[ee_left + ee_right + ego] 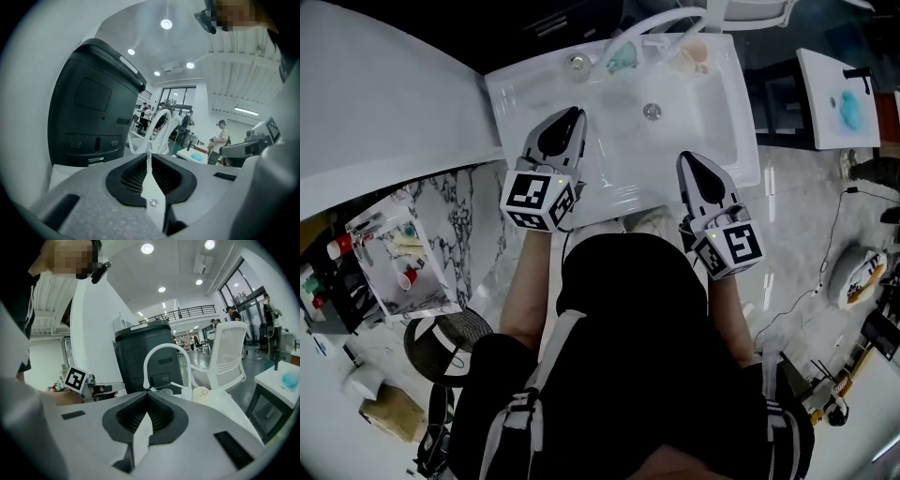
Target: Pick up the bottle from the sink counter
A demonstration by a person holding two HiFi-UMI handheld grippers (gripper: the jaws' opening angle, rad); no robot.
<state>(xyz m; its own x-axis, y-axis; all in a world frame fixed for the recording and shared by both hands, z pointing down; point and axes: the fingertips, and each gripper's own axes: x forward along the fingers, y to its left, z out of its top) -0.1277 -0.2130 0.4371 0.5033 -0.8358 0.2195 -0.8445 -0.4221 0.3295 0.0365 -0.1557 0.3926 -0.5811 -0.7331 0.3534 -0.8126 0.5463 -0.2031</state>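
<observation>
Head view: left gripper [575, 115] and right gripper [686, 159] hover over the white sink [698, 103], each with jaws pressed together, empty. The bottle [187, 392], probably the pump dispenser, stands beside the arched faucet [145, 364]. Marble floor [806, 216] gleams alongside.

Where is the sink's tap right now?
In the head view the white arched tap stands at the far rim of the sink, top centre, with a teal item at its left and a pale one at its right.
</observation>
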